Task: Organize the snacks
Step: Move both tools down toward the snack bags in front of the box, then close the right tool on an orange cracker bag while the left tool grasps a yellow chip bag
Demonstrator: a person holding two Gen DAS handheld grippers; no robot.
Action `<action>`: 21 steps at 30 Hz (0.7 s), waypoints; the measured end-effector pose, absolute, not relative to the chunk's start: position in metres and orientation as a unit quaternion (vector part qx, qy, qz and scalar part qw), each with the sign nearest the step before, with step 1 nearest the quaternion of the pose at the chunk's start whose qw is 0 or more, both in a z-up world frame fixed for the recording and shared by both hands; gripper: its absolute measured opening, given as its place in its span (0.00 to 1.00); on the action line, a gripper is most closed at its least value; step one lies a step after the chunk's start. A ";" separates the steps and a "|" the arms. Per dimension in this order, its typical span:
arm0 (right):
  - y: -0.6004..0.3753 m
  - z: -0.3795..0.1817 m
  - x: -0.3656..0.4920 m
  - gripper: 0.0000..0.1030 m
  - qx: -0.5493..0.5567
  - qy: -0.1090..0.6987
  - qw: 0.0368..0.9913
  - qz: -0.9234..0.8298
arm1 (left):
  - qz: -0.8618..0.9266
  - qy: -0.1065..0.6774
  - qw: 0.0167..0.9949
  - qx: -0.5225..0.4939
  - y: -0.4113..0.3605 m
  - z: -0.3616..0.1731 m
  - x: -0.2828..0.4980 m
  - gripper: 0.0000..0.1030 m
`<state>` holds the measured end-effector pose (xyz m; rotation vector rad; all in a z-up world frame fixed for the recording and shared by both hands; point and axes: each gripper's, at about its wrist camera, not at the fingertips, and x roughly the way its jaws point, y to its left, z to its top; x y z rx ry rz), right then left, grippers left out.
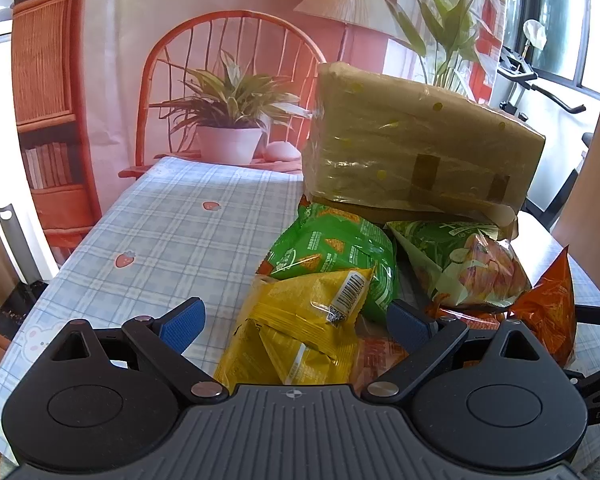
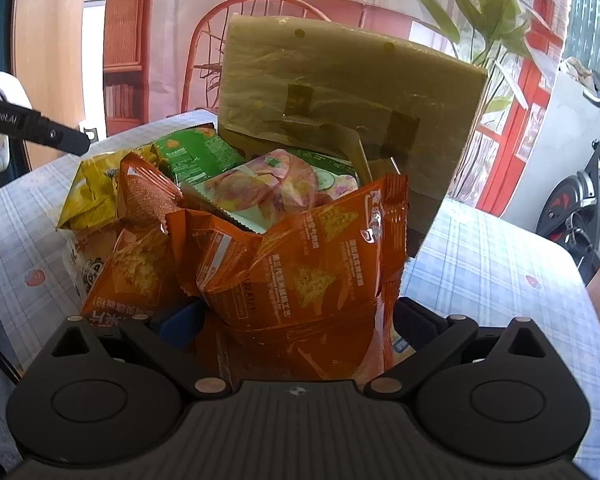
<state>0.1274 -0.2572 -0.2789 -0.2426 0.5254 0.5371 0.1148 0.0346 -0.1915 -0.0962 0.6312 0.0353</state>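
A cardboard box stands on the table with its taped lid (image 1: 420,140) raised, and snack bags are piled in front of and under that lid. In the left wrist view my left gripper (image 1: 296,324) is open, a yellow bag (image 1: 292,360) lying between its blue pads. Behind it are a green bag (image 1: 332,248), a pale green bag (image 1: 472,264) and an orange bag (image 1: 548,308). In the right wrist view my right gripper (image 2: 298,318) is open around an upright orange bag (image 2: 300,256). A second orange bag (image 2: 140,264) leans to its left.
The blue checked tablecloth (image 1: 160,232) with strawberry prints stretches bare to the left of the pile. A printed backdrop with a chair and a plant hangs behind the table. An exercise bike (image 2: 580,200) stands off the table's right edge. Part of the other gripper tool (image 2: 36,128) shows at left.
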 end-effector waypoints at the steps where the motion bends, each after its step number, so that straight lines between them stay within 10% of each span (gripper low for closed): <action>1: -0.257 -0.279 0.128 0.99 -0.118 0.256 0.923 0.262 | 0.017 0.310 0.949 -0.048 0.035 -0.192 0.115 0.96; 21: -0.255 -0.291 0.132 0.91 -0.115 0.262 0.922 0.262 | 0.005 0.322 0.945 -0.062 0.041 -0.201 0.126 0.96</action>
